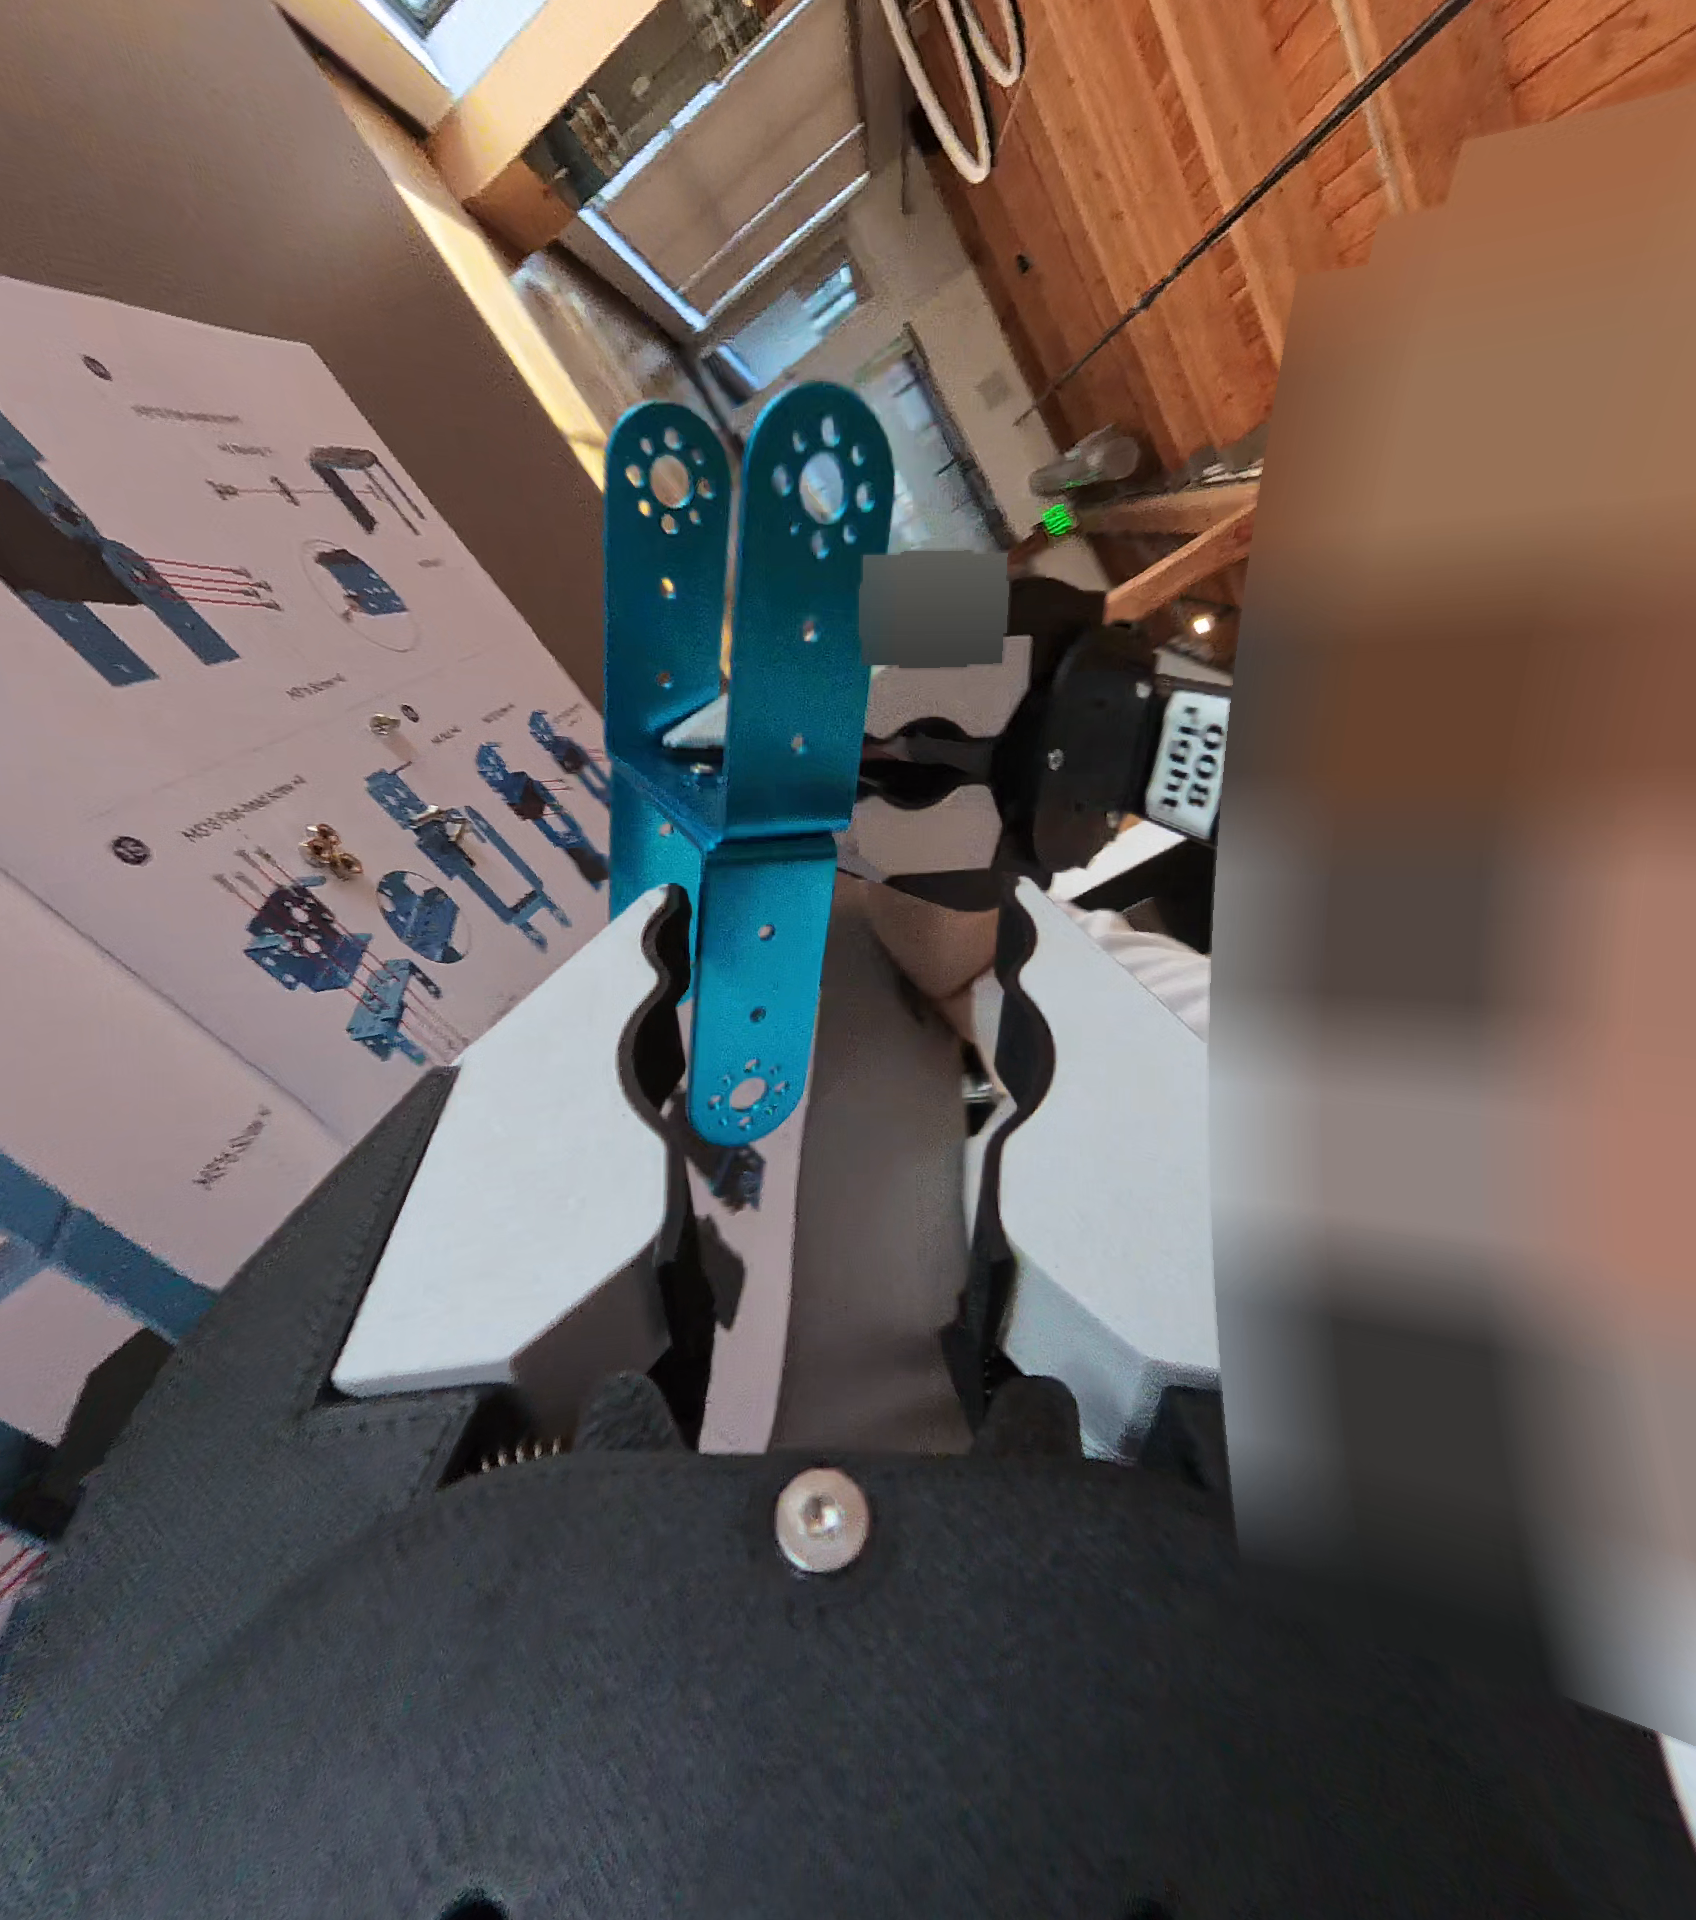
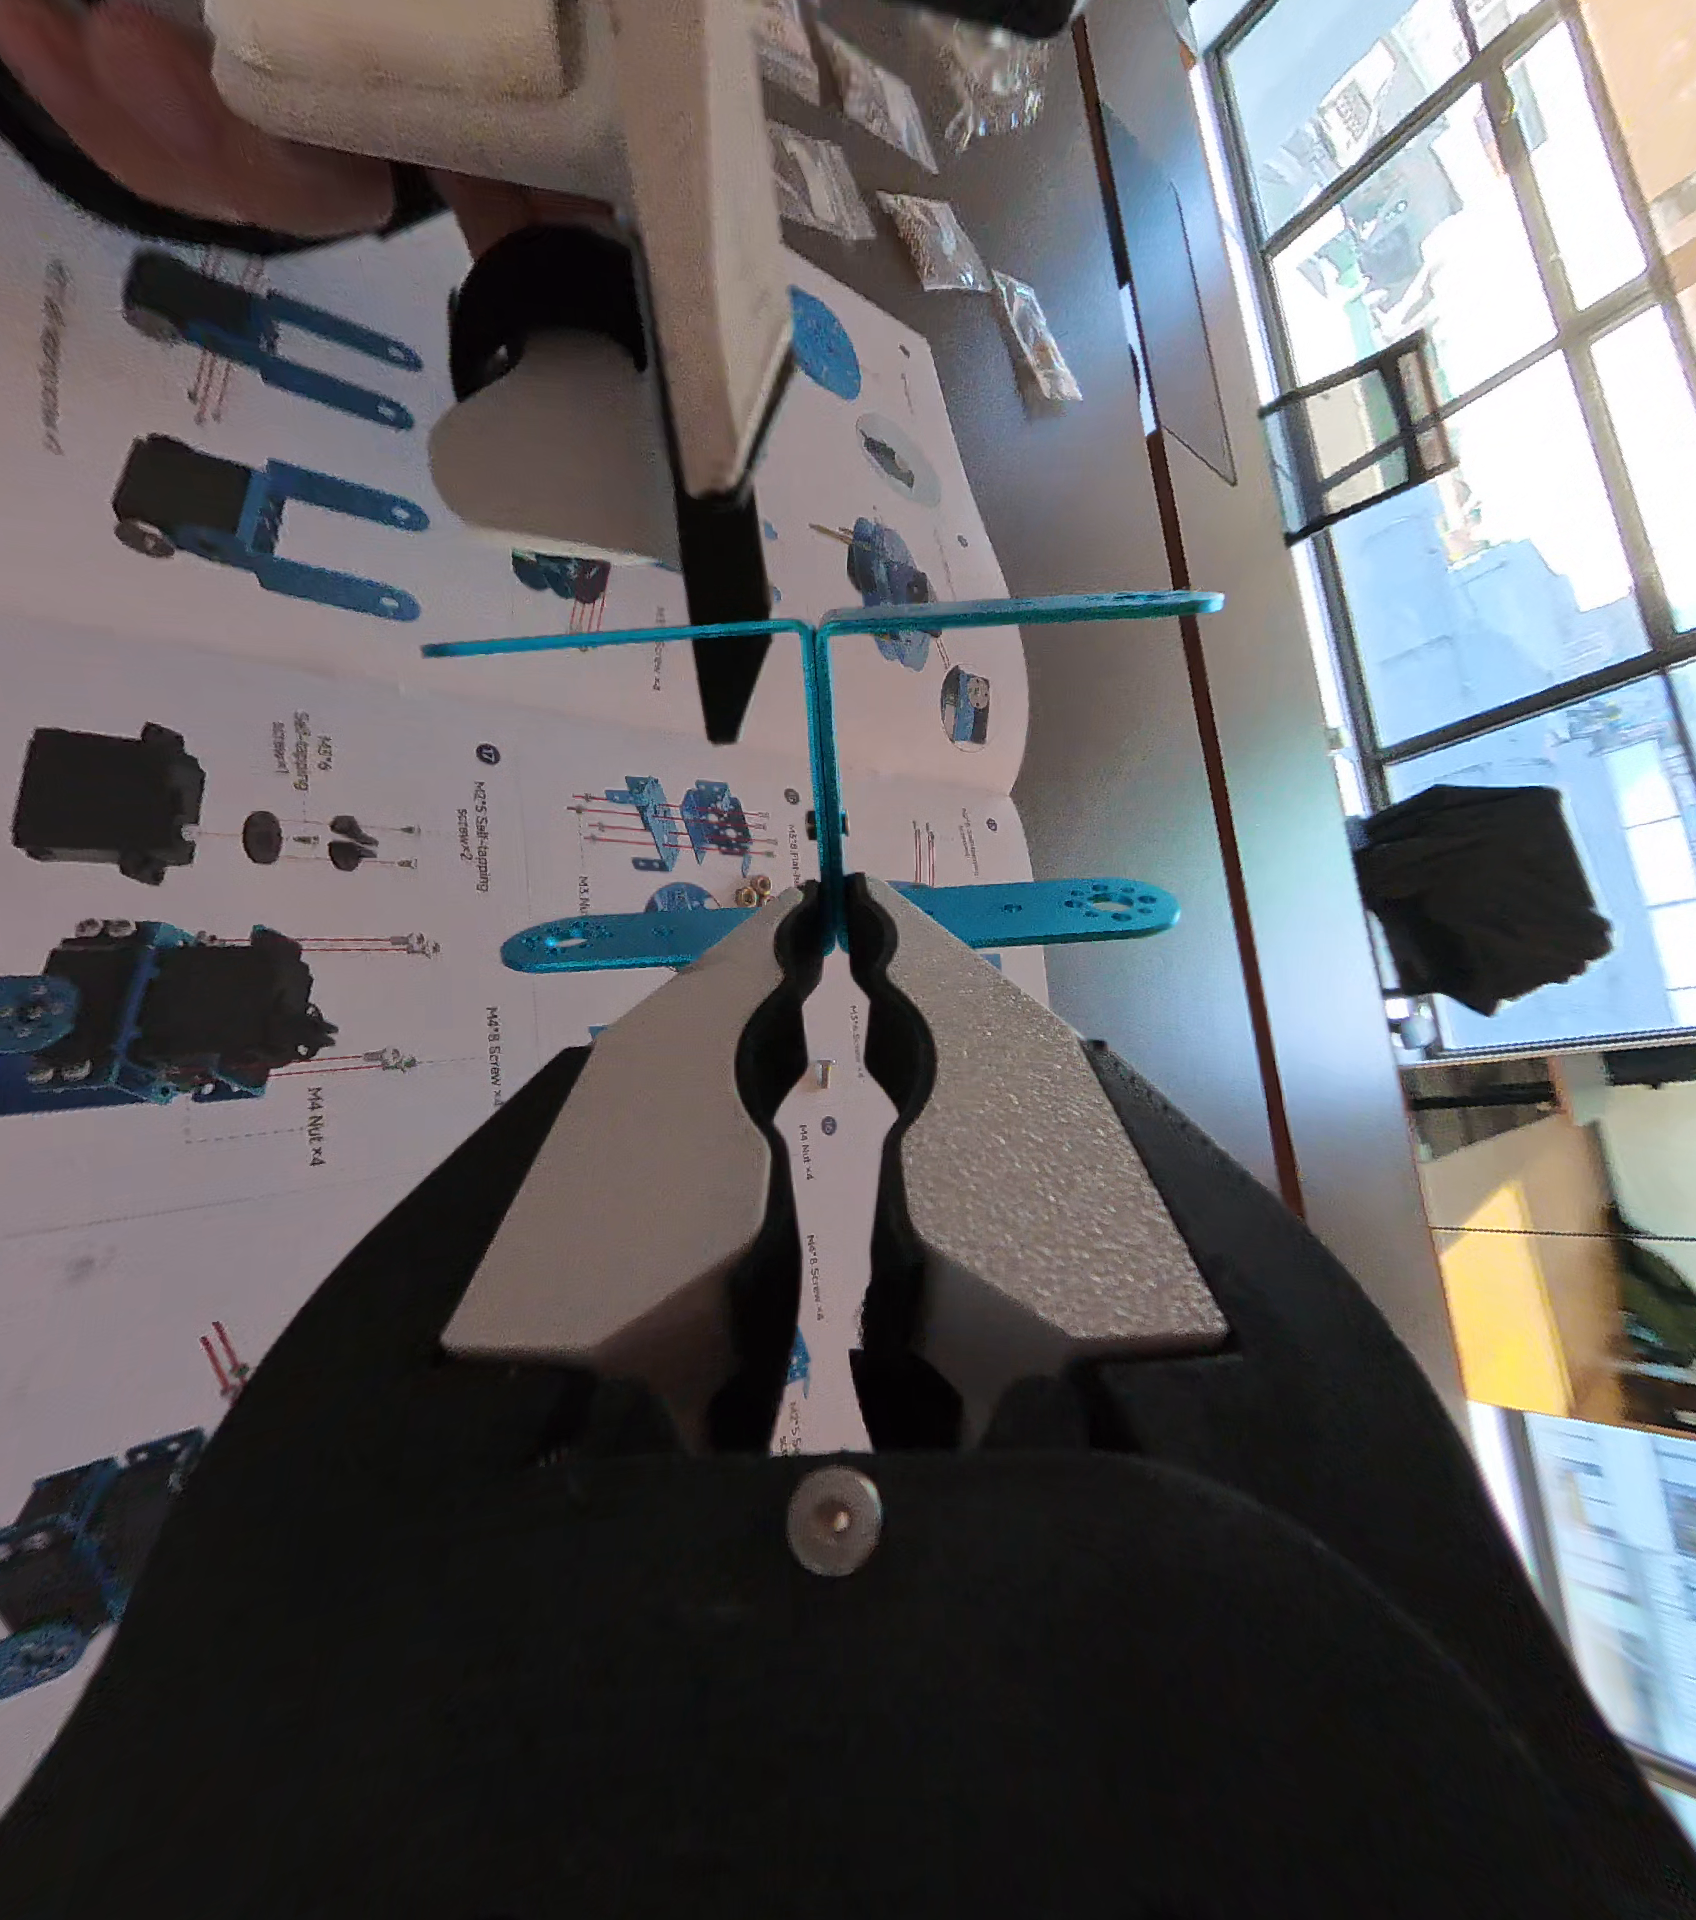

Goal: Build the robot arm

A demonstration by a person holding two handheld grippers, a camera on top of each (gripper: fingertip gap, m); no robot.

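Right gripper (image 2: 828, 914) pinches 2 teal brackets (image 2: 823, 748) back to back above the open instruction booklet (image 2: 200, 1195).

Its jaws are pressed onto the joined bases; in the right wrist view the brackets' long arms run left and right, 2 each way. The left gripper (image 1: 839, 914) stands spread, 1 arm of the teal brackets (image 1: 761, 956) reaching between its fingers, touching neither clearly. Small clear bags (image 2: 927, 234) of hardware lie on the table (image 2: 1083, 675) past the booklet (image 1: 96, 727); loose nuts (image 1: 330, 847) rest on the page.
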